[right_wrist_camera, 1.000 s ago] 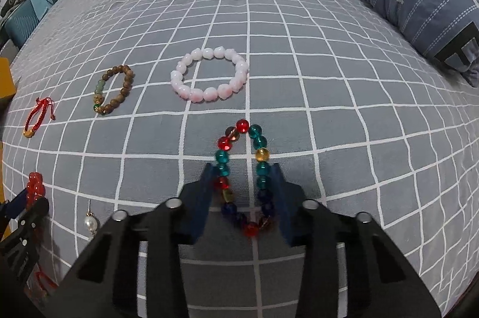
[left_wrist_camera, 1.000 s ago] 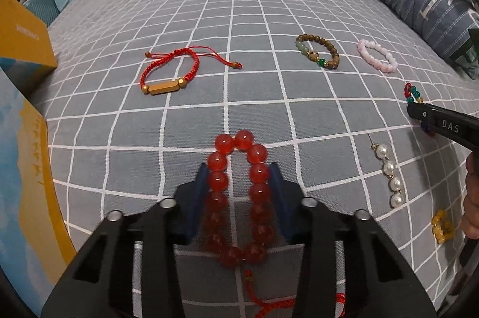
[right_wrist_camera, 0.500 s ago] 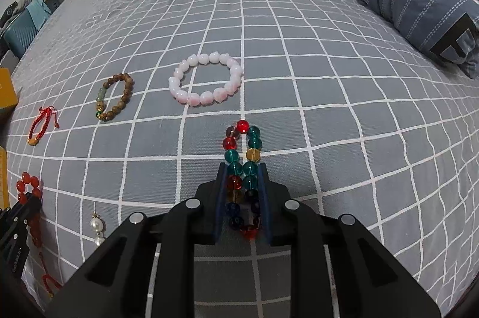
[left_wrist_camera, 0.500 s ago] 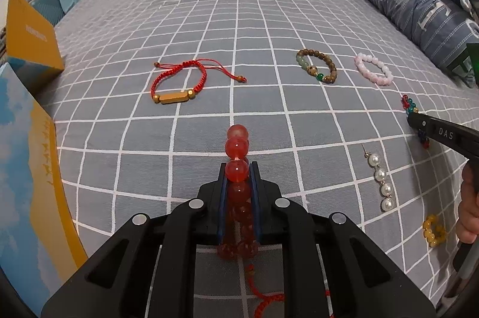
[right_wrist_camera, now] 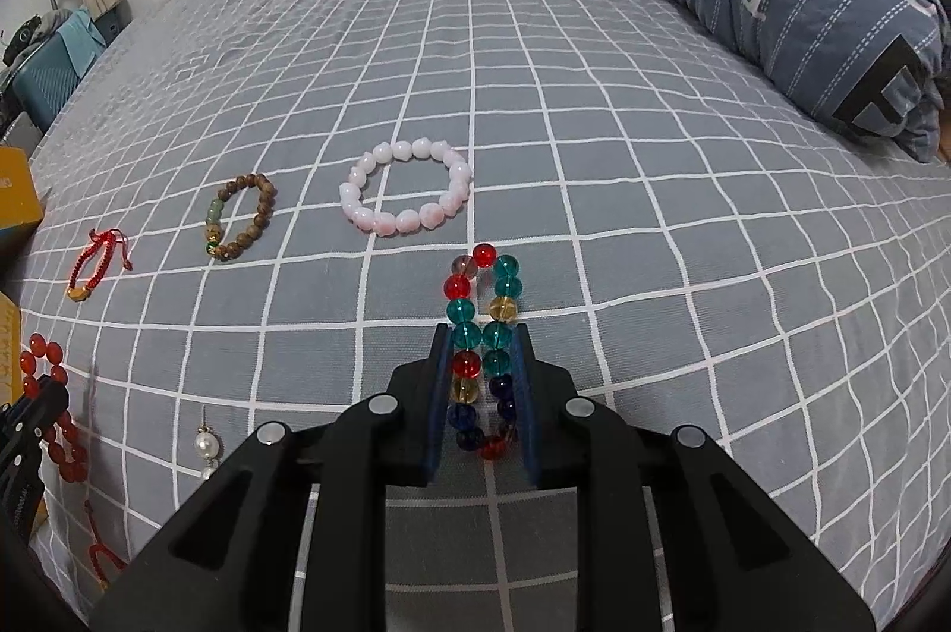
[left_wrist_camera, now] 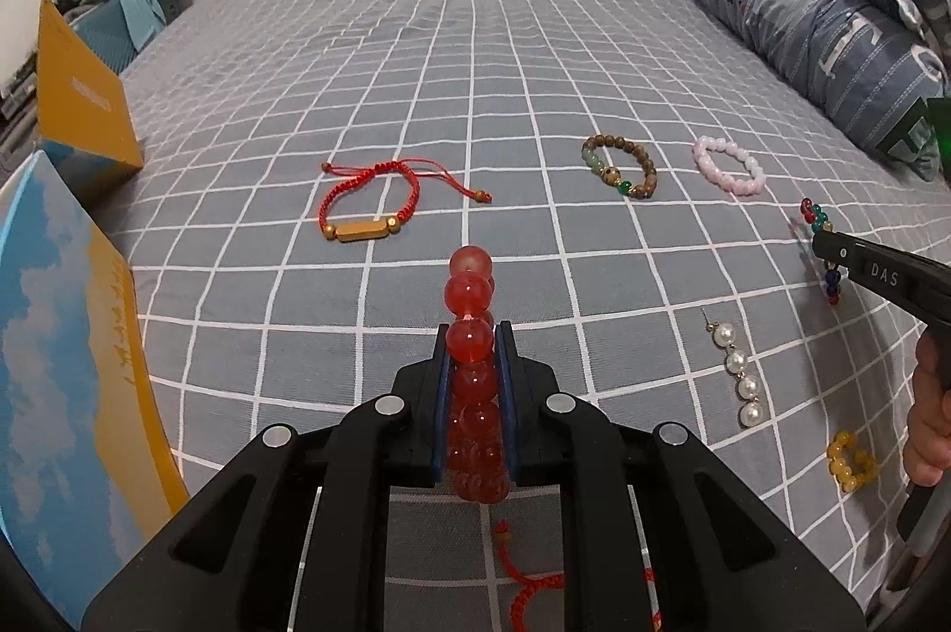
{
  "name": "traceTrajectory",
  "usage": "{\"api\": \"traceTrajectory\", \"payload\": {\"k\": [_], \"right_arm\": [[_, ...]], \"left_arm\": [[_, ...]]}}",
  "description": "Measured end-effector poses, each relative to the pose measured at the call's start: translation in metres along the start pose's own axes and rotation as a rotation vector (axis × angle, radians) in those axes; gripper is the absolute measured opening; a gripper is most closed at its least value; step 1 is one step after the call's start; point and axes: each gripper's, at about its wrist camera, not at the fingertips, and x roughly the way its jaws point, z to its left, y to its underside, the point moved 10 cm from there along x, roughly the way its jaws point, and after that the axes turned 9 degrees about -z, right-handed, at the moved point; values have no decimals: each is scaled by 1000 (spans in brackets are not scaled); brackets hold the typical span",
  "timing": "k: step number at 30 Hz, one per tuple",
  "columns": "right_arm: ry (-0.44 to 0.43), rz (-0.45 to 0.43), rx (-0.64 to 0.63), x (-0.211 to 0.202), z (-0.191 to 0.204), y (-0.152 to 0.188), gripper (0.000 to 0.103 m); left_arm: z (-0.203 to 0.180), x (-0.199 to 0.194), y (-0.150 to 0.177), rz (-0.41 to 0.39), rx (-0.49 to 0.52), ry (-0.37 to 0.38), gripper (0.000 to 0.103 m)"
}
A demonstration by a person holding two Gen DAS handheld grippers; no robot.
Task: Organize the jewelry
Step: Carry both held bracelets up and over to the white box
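Observation:
On a grey checked bedspread (left_wrist_camera: 475, 97) lie several pieces of jewelry. My left gripper (left_wrist_camera: 472, 335) is shut on a red bead bracelet (left_wrist_camera: 471, 287), squeezed flat and lifted off the cloth, its red cord (left_wrist_camera: 523, 578) trailing below. My right gripper (right_wrist_camera: 481, 332) is shut on a multicoloured glass bead bracelet (right_wrist_camera: 482, 287), pressed into a narrow loop. In the left wrist view the right gripper (left_wrist_camera: 823, 239) shows at the right edge, with a hand (left_wrist_camera: 930, 412) behind it. In the right wrist view the left gripper (right_wrist_camera: 44, 397) with its red bracelet (right_wrist_camera: 41, 364) shows at the left edge.
A red cord bracelet with a gold bar (left_wrist_camera: 368, 204), a brown wooden bead bracelet (left_wrist_camera: 621, 165), a pink bead bracelet (left_wrist_camera: 728, 165), a pearl drop earring (left_wrist_camera: 737, 376) and a small yellow bead ring (left_wrist_camera: 850, 459) lie on the bed. Yellow and blue boxes (left_wrist_camera: 77, 109) stand left; a pillow (left_wrist_camera: 802, 2) lies right.
Both grippers have shut, each squeezing its bracelet from a round loop into a narrow one. The left gripper has risen a little with the red bracelet.

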Motion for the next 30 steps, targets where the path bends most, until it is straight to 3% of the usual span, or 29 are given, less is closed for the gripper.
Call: {"api": "traceTrajectory", "payload": {"k": [30], "right_arm": [[-37,-154,-56,-98,36,-7,19]], "left_arm": [[8,-93,-21,-135,-11,-10,13]]}}
